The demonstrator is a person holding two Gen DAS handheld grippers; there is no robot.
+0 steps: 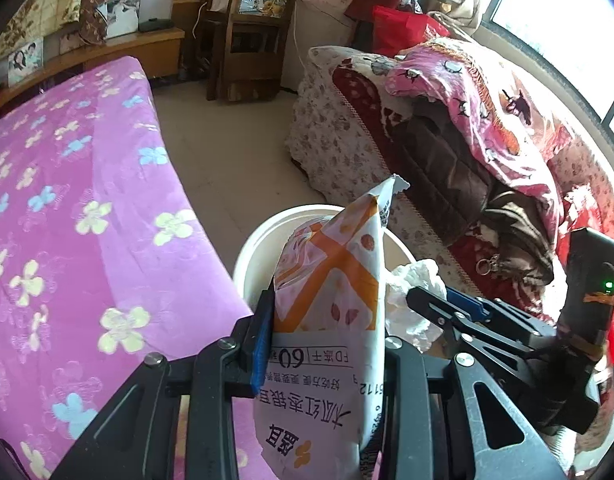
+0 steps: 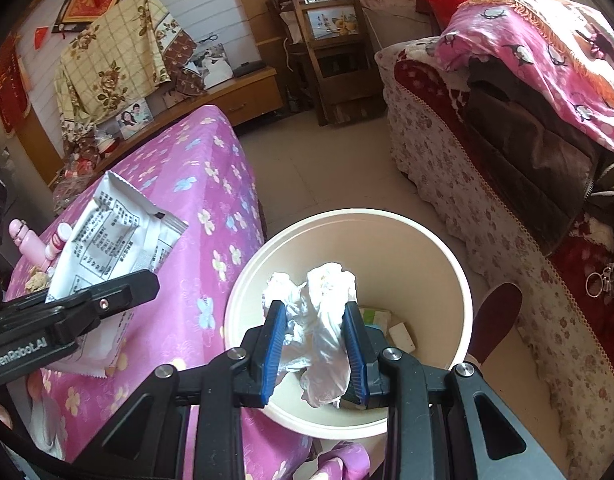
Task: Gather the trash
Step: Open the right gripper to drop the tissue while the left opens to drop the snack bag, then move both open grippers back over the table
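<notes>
My left gripper (image 1: 323,344) is shut on a white and orange snack packet (image 1: 331,320), held upright near the white trash bucket's rim (image 1: 263,236). The packet's printed white back shows in the right wrist view (image 2: 107,236), over the pink table. My right gripper (image 2: 315,344) is shut on a crumpled white tissue (image 2: 319,320), held above the open bucket (image 2: 447,264). The tissue also shows in the left wrist view (image 1: 415,296). A small white block (image 2: 403,336) and a pale green box (image 2: 377,316) lie at the bucket's bottom.
The table with a pink flowered cloth (image 1: 67,220) stands left of the bucket. A pink bottle (image 2: 27,244) and a small tube (image 2: 59,240) stand on it. A sofa piled with blankets (image 2: 527,120) is on the right. A wooden chair (image 2: 327,52) stands at the back.
</notes>
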